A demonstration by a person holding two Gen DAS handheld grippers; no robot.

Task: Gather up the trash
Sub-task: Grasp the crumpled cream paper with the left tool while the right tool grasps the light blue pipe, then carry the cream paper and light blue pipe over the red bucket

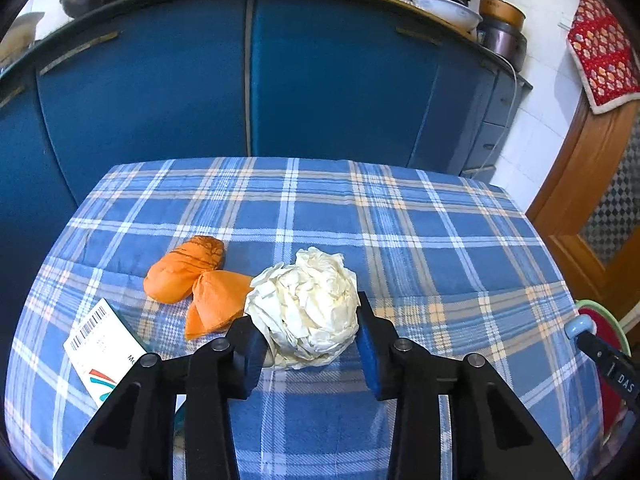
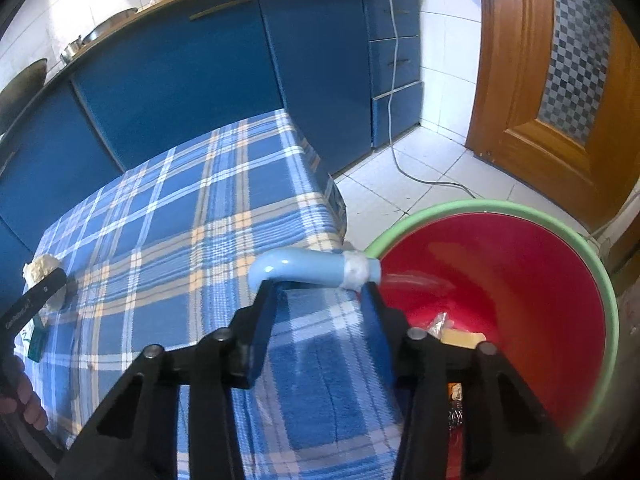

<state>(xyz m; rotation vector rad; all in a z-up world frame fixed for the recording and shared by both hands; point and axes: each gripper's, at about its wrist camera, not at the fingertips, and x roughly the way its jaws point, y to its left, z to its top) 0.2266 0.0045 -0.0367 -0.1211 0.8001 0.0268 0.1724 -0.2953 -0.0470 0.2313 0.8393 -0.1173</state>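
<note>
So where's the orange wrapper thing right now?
In the left wrist view the orange wrapper lies on the checked tablecloth, left of the crumpled white paper ball and touching it, just beyond the barcode card.

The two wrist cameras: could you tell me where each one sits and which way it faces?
Left wrist: on the left gripper, angled down at the paper ball it clamps on the plaid table; own fingers show.
Right wrist: on the right gripper, angled down at the blue handle and red bucket; fingers, a hand show.
Shared: table, ball, bucket.
</note>
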